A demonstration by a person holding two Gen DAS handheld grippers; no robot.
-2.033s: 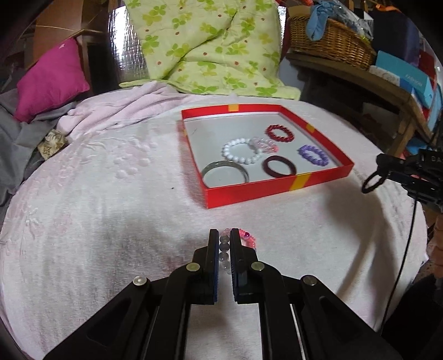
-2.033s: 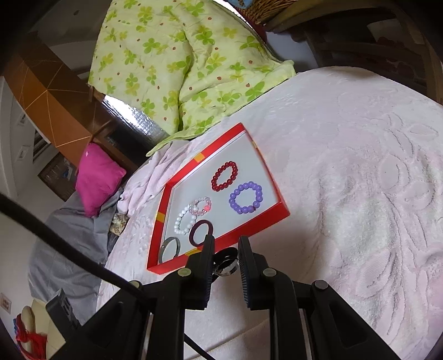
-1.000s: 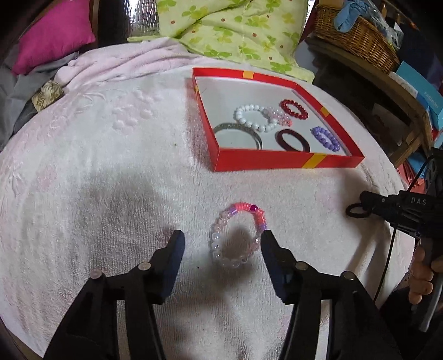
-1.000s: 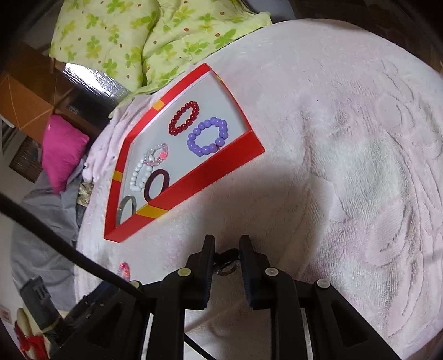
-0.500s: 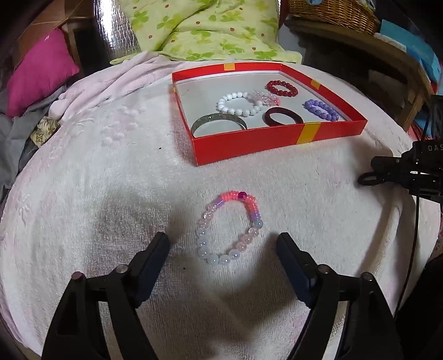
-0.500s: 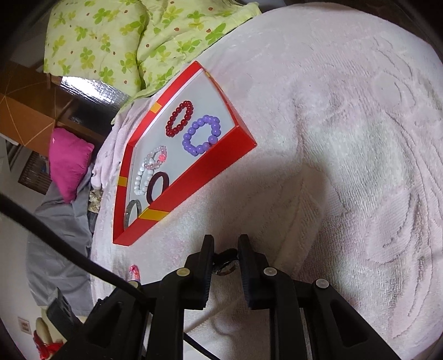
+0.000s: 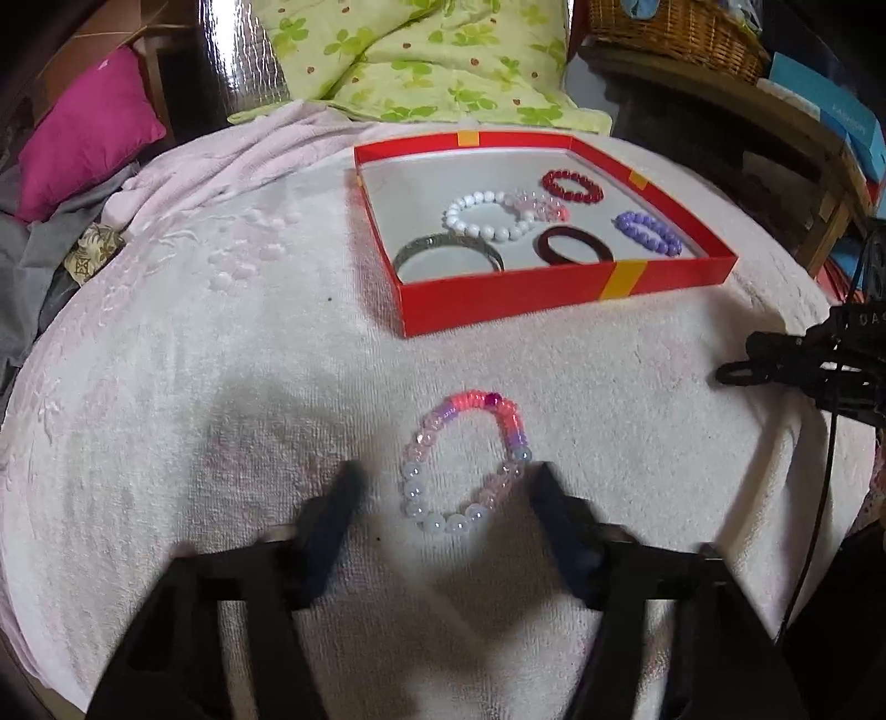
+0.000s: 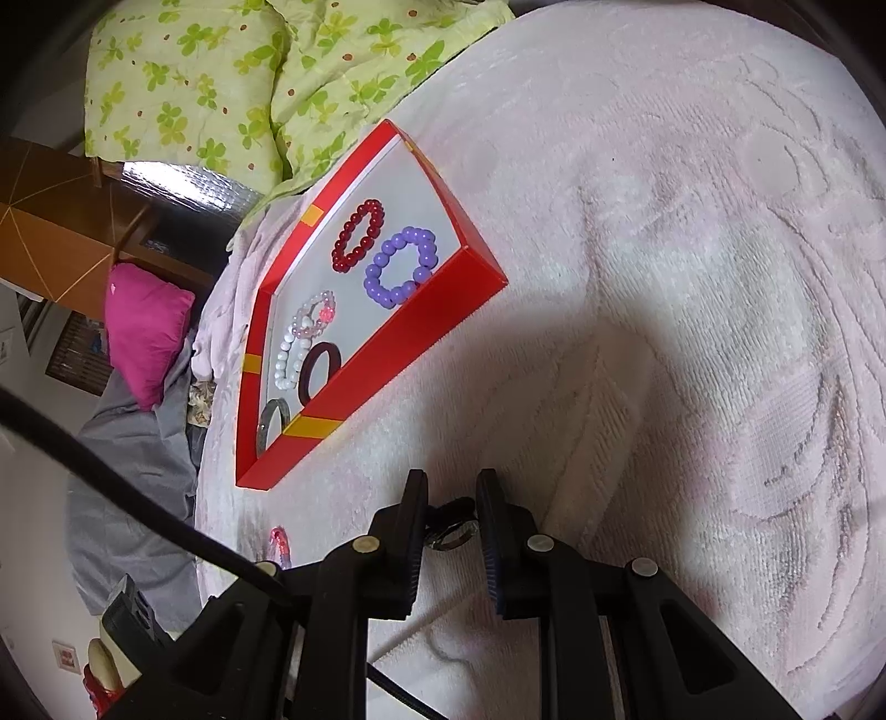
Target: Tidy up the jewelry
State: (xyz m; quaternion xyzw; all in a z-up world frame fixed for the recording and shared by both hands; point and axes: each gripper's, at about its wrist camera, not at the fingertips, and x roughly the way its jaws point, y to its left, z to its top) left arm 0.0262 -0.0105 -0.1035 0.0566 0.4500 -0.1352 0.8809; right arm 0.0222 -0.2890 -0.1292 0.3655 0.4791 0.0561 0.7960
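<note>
A pink, purple and clear bead bracelet (image 7: 411, 482) lies flat on the pink towel (image 7: 221, 387), in front of the red box (image 7: 554, 288). My left gripper (image 7: 443, 476) straddles it, jaws closing and blurred. The right finger is close to the beads, and neither pad visibly presses them. The box holds several bracelets: white beads (image 7: 482, 216), red beads (image 7: 570, 185), purple beads (image 7: 645, 230), a dark bangle (image 7: 570, 246) and a grey-green bangle (image 7: 448, 252). My right gripper (image 8: 451, 487) is shut on a small dark ring with a silver part (image 8: 451, 534), low over the towel right of the box (image 8: 387, 360).
A green clover quilt (image 7: 432, 61) and a magenta pillow (image 7: 83, 133) lie beyond the towel. A wicker basket (image 7: 675, 27) sits on a wooden shelf (image 7: 775, 111) at the far right. The right gripper (image 7: 775, 360) and its cable (image 7: 825, 471) hang at the towel's right edge.
The left gripper let go of the bead bracelet, spread wide around it, and has now narrowed. The right gripper keeps its hold on the dark ring, almost still.
</note>
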